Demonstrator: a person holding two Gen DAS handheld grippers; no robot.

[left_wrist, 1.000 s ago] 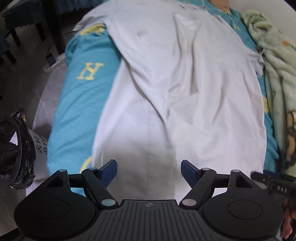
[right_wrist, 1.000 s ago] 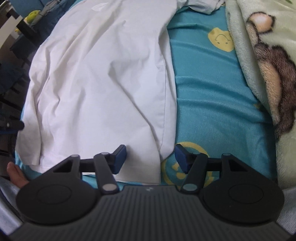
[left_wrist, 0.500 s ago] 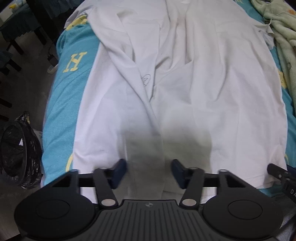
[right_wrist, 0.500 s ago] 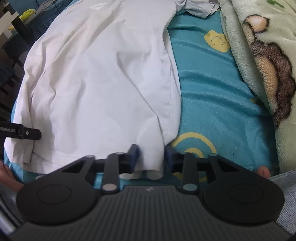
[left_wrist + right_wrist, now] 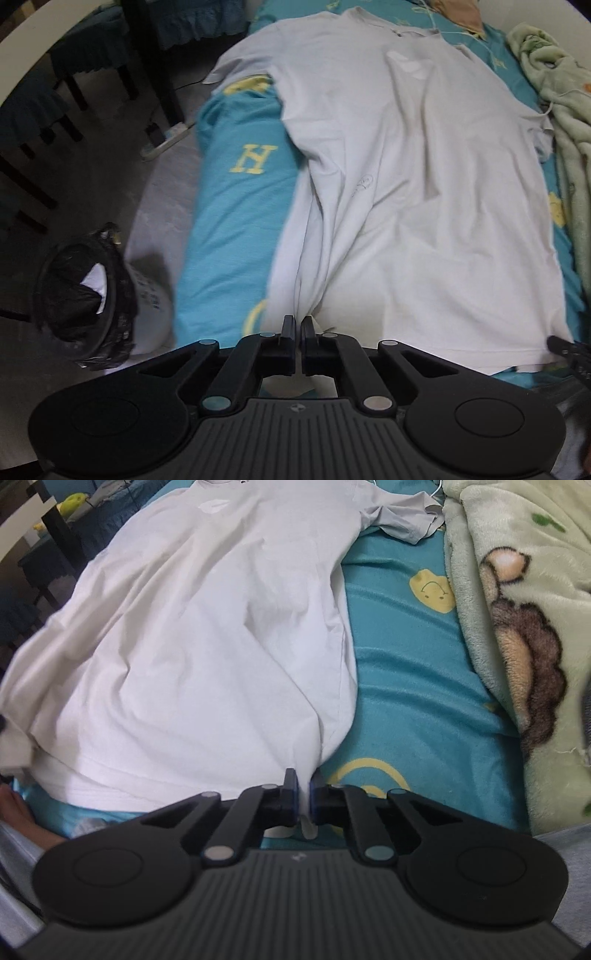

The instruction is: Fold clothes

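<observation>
Your left gripper (image 5: 298, 325) is clamped on the hem of the white T-shirt (image 5: 417, 192) at its left bottom corner, the two jaws drawn together with a pinch of cloth between them. Your right gripper (image 5: 303, 788) is likewise closed on the hem of the same T-shirt (image 5: 207, 646), at the right bottom corner, with a fold of white fabric squeezed between its blue pads (image 5: 291, 786).

The T-shirt lies spread lengthwise on the bed, collar at the far end and hem nearest you; creases fan out from each pinched corner. It rests on a teal bedsheet (image 5: 236, 206) printed with yellow motifs, including a letter H in the left wrist view and a smiling face (image 5: 431, 590) in the right wrist view. A pale green fleece blanket (image 5: 517, 635) with a brown bear pattern lies along the right side of the bed, touching the shirt's right sleeve. A bin lined with a black bag (image 5: 79, 295) stands on the floor to the left of the bed.
</observation>
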